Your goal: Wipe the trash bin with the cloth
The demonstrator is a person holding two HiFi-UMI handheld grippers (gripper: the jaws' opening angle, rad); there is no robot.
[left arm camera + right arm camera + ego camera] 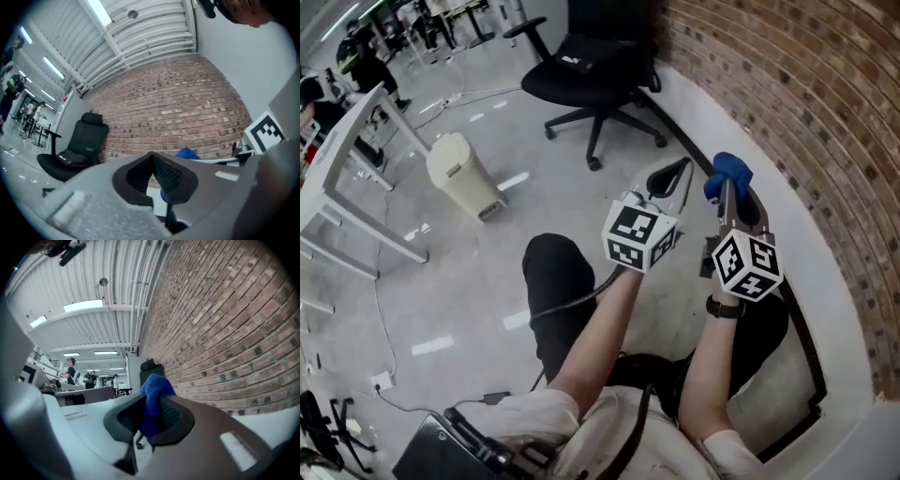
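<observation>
The fingers (178, 420) of the right gripper (151, 404) are pinching the cloth (153, 385); the blue fabric is bunched between them and bulges out past their tips, a firm grip that should keep it from slipping once it rubs on something; the fingers (176, 176) of the left gripper (153, 158) are pressed together with nothing between them, so that gripper looks spare for now, perhaps to steady the bin later.

Both grippers are held up in front of the seated person, side by side and near each other, the right one's fingers pointing along the brick wall (787, 103) just beyond them; the cloth shows just past the left fingers too.

The trash bin (465, 174) stands on the floor (487, 272) well apart from both pairs of fingers, off to the left of the left ones and beyond the person's knee, lid down; an office chair (591, 61) stands farther out ahead.

Wiping has not begun, I judge; the cloth must first be carried across to the bin.
</observation>
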